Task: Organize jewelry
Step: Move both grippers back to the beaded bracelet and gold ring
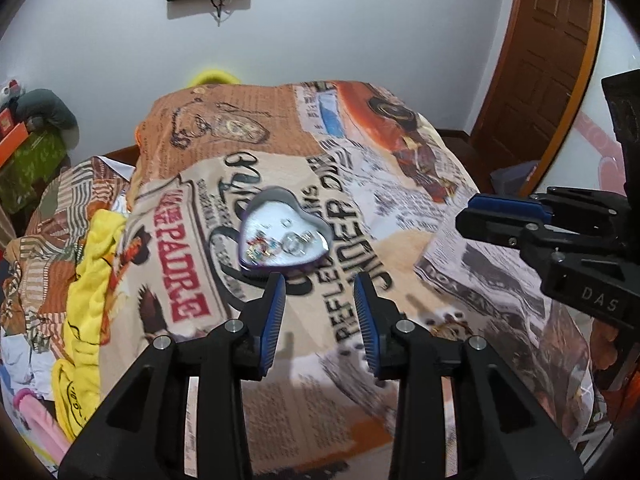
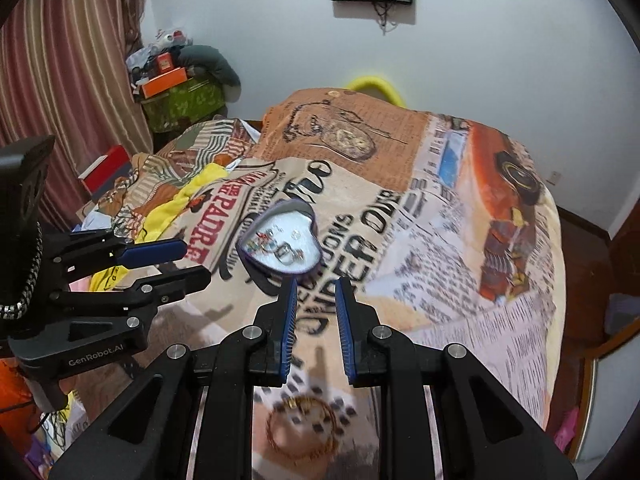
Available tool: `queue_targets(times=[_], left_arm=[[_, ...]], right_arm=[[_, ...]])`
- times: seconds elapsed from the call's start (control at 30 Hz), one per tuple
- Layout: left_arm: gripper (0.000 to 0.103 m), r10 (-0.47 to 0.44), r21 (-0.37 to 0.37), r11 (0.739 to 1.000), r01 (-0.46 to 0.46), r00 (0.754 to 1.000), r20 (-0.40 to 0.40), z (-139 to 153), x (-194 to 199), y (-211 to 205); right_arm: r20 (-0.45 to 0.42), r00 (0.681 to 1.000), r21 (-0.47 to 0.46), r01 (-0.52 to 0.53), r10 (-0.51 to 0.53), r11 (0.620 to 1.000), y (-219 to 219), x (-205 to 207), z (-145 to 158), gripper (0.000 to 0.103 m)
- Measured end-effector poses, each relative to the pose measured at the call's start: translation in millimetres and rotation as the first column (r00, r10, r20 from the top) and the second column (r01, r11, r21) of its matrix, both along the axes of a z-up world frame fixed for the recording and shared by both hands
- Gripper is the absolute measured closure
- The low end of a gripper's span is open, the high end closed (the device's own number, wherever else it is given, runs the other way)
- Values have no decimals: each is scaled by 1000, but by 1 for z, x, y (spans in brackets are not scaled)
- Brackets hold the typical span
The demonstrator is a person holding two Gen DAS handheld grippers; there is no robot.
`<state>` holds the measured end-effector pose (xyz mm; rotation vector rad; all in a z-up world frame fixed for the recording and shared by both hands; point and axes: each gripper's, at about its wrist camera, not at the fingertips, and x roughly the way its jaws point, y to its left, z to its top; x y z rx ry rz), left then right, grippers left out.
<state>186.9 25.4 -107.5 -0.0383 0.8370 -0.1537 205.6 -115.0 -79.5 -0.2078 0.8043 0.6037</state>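
Heart-shaped tin (image 1: 286,236) — point toward both empty tools, left (image 1: 320,284) and right (image 2: 316,292), jaws apart.

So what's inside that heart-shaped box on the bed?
The heart-shaped box lies open: small colourful beaded bits at one side, silvery rings beside them. It is too blurry to count them, and anything beneath them is hidden.

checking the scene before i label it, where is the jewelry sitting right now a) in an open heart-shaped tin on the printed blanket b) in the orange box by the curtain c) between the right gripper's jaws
a: rings and coloured pieces lie inside the heart-shaped tin resting on the printed blanket, with both grippers' jaws empty.
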Motion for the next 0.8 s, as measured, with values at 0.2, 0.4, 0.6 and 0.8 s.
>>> queue_targets(times=[0.2, 0.4, 0.6, 0.8], left_arm=[[68, -50, -6, 999, 50, 998, -33, -13, -10, -27], [68, -102, -4, 995, 102, 991, -89, -34, -13, -51], [68, -138, 2, 990, 140, 979, -147, -55, -12, -70], [68, -170, 11, 985, 174, 973, -159, -66, -10, -85]], right_arm=[[-29, 999, -3, 45, -45, 999, -25, -13, -16, 85], [-83, 995, -6, 59, -59, 998, -43, -22, -36, 85], [-112, 991, -19, 72, -74, 997, -53, -28, -50, 85], [-129, 988, -9, 79, -79, 997, -61, -30, -55, 85]])
